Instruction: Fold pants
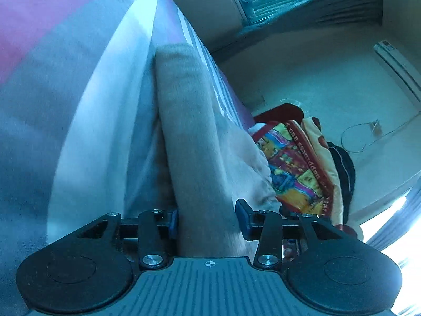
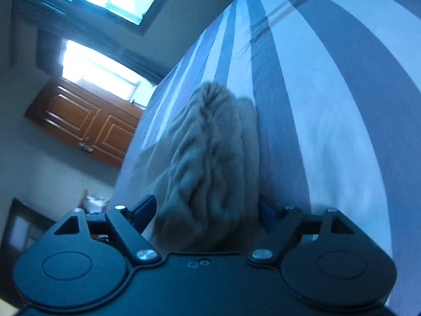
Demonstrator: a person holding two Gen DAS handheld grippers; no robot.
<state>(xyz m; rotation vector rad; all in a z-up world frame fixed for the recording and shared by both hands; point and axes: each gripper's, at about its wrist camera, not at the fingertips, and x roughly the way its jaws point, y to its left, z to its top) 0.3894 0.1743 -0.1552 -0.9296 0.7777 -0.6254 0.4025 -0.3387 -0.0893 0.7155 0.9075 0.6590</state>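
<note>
The beige pants [image 1: 189, 121] lie as a long folded band on the striped bed sheet [image 1: 79, 105], running away from my left gripper [image 1: 208, 220]. Its jaws stand open, and the cloth fills the gap between the blue pads [image 1: 242, 218] without being pinched. In the right wrist view a bunched, wrinkled end of the pants [image 2: 208, 163] rests on the striped sheet [image 2: 329, 131]. My right gripper [image 2: 208, 216] is open wide around that bunch. The cloth partly hides its right pad.
A colourful printed cloth or bag [image 1: 297, 163] with dark clothing behind it lies past the bed edge. A wall air conditioner [image 1: 397, 65] and a cable are on the far wall. A wooden door [image 2: 86, 123] and bright windows [image 2: 100, 73] are left of the bed.
</note>
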